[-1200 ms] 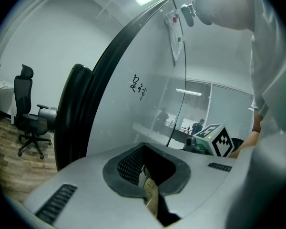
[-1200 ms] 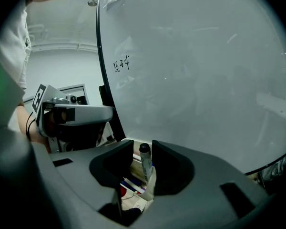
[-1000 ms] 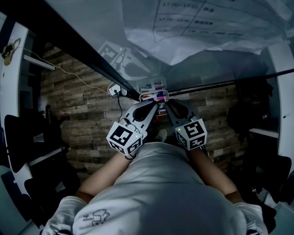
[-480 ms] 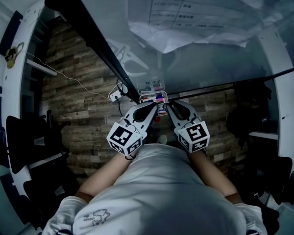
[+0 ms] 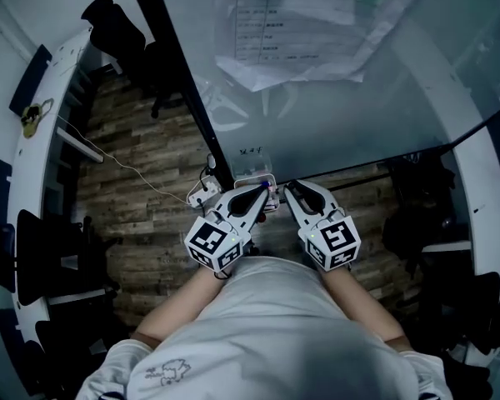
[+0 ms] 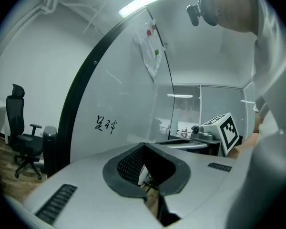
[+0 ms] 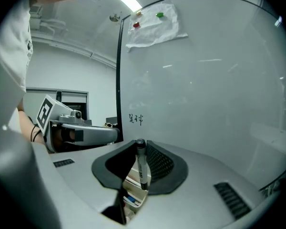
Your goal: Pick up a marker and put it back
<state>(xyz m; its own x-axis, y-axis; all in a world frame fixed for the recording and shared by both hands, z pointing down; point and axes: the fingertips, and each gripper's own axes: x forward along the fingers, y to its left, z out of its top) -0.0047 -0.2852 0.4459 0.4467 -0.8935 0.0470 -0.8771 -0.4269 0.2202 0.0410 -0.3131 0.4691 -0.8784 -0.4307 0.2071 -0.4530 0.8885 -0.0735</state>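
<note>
Clenched on the marker [image 7: 141, 163] at the jaws of the right gripper [image 7: 139, 173]: barrel pinched about midway, one end up, slightly tilted. Shut on nothing at the jaws of the left gripper [image 6: 151, 190], just beside the right one. Both held near the tray [image 5: 252, 180], in front of it, at the foot of the board [image 7: 205, 80]. Through the gap under the marker, glimpses of coloured bits in the tray, probably other pens [image 7: 129, 199].

Judging by that: marker in hand, return to the tray not yet done.

To do it well:
- Bring the marker down over a free stretch of the tray, not onto whatever lies there.
- Turn the wrist so the barrel lies along the tray rather than standing on end; otherwise likely to roll or tip over the front lip.
- Lower until resting on the tray floor, and only then ease the grip.
- Open just enough to free the barrel, then draw back straight, without dragging it along.
- Keep the left gripper clear at the tray's left, or use it as a stop at the front lip.
- Mind the board right behind the tray: no scraping across the writing [image 7: 136, 119] above it.
</note>
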